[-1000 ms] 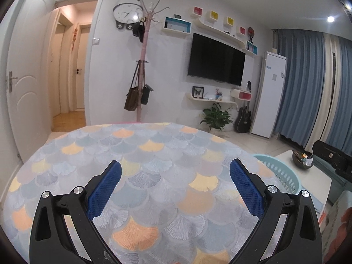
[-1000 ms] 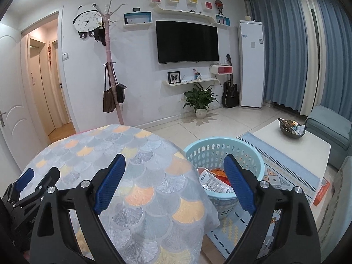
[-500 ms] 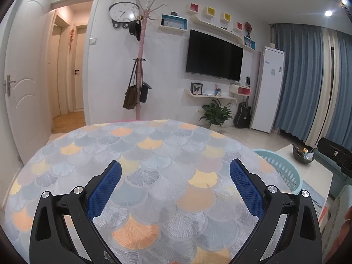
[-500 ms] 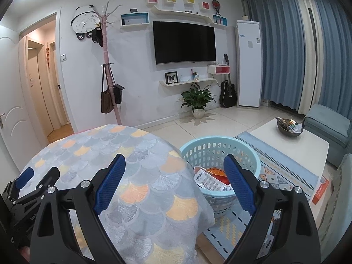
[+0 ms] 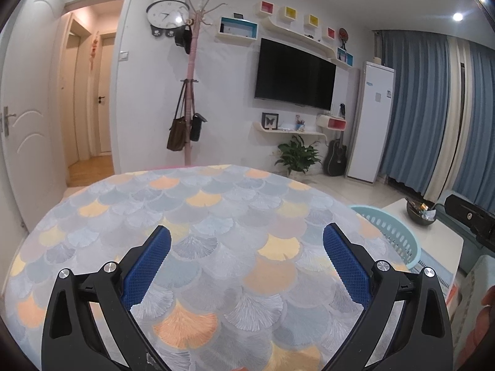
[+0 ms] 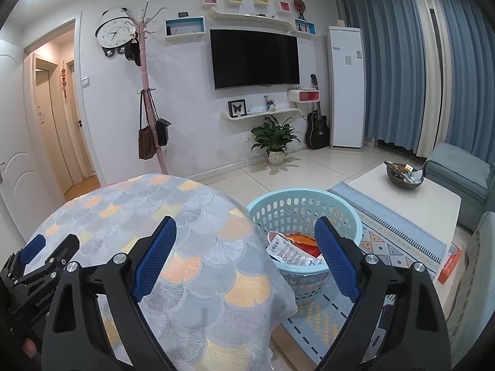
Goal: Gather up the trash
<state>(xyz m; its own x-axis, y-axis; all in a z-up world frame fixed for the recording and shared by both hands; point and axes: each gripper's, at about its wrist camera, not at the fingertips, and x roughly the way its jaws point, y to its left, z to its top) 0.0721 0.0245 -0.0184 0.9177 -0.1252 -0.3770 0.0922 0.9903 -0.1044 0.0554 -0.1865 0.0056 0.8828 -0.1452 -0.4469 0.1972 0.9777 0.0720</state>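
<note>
- The round surface is the biggest thing close by, covered in a cloth of grey, blue, orange and yellow fan shapes; the cloth hangs over its edge in the right wrist view.
- Behind it stands the white wall with a dark television, a panda-shaped clock and a pink coat stand carrying two bags.
- Blue curtains fill the right side of the room, beside a tall white appliance.
- A white coffee table sits on a patterned rug, with a dark bowl on it.
- The light blue basket stands on the floor just beside the surface, on its right; in the left wrist view only part of its rim shows past the cloth.
- The left hand-held gripper hangs above the cloth with its blue pads spread wide and nothing between them.
- The right hand-held gripper is likewise spread apart and carries nothing; it sits over the edge of the surface, with the basket seen between its fingers.
- The trash lies inside the basket: a white printed wrapper and an orange packet, touching each other.
</note>
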